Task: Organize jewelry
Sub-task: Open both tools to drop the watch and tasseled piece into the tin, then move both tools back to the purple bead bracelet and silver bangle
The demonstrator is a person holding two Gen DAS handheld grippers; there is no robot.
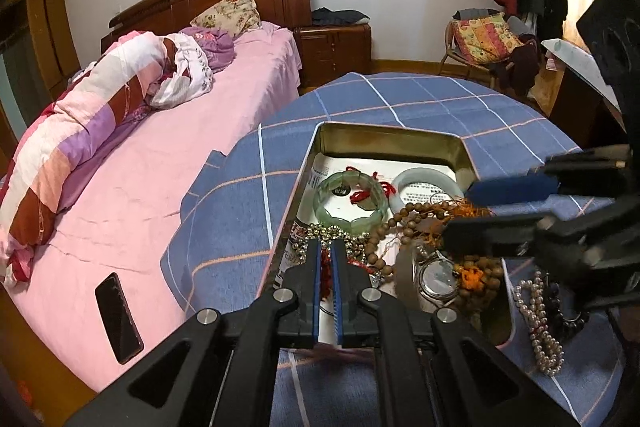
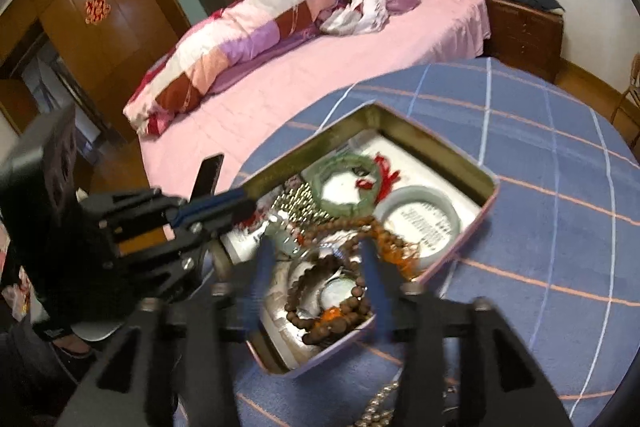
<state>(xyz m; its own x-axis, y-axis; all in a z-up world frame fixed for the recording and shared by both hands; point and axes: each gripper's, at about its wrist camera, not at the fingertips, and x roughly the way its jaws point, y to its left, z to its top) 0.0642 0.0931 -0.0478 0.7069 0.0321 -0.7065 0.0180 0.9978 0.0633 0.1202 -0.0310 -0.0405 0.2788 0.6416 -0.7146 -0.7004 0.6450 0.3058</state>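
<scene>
A metal tin [image 1: 392, 137] [image 2: 486, 193] on the blue checked cloth holds jewelry: a green jade bracelet [image 1: 352, 201] [image 2: 344, 183], a pale bangle [image 1: 426, 181] [image 2: 418, 223], brown wooden beads [image 1: 404, 227] [image 2: 332, 307], a wristwatch [image 1: 438, 277] and gold beads [image 1: 336, 235]. My left gripper [image 1: 327, 247] is nearly shut inside the tin's near left corner, with red beads showing in the thin gap; whether it grips them is unclear. My right gripper [image 2: 320, 251] is open above the wooden beads; it also shows in the left wrist view [image 1: 460, 211].
A pearl necklace [image 1: 538, 327] and dark beads [image 1: 568, 311] lie on the cloth right of the tin. A pink bed [image 1: 160, 147] with a phone [image 1: 118, 317] stands left of the table. A chair with clothes [image 1: 484, 39] is at the back right.
</scene>
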